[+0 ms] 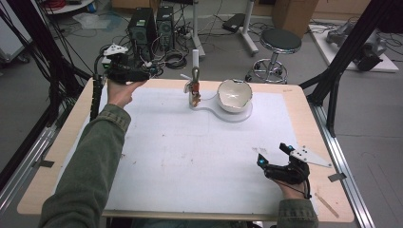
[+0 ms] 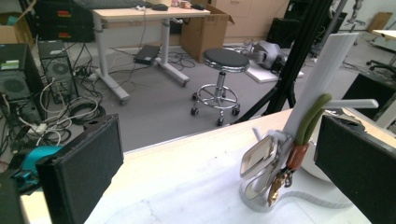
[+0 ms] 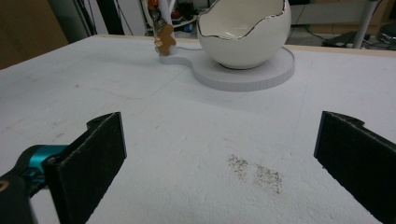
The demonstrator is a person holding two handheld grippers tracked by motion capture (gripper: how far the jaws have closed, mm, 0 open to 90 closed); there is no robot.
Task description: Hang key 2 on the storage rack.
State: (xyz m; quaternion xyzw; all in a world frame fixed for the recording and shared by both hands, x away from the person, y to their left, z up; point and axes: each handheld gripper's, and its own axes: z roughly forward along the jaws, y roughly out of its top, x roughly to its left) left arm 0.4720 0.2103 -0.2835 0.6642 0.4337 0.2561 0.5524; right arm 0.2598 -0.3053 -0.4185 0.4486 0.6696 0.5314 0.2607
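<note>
In the high view, the left gripper (image 1: 124, 72) is held raised at the far left corner of the table (image 1: 57, 142), well left of the white stand (image 1: 195, 102), on whose upright post a keychain (image 1: 194, 88) hangs. An eggshell-shaped white bowl (image 1: 234, 95) is seated on the round part of the stand's base. The right gripper (image 1: 274, 154) is rested near the table's near right edge, its jaws spread.

In the left gripper view, the jaws are seen wide apart with nothing between them; the keychain (image 2: 273, 161), with a green loop, a leather tab and metal clips, is hung from a peg on the post, near the right jaw.

In the right gripper view, the jaws are released and bare; the bowl (image 3: 243, 32) is seen well ahead, the keychain (image 3: 161, 32) beside it.
</note>
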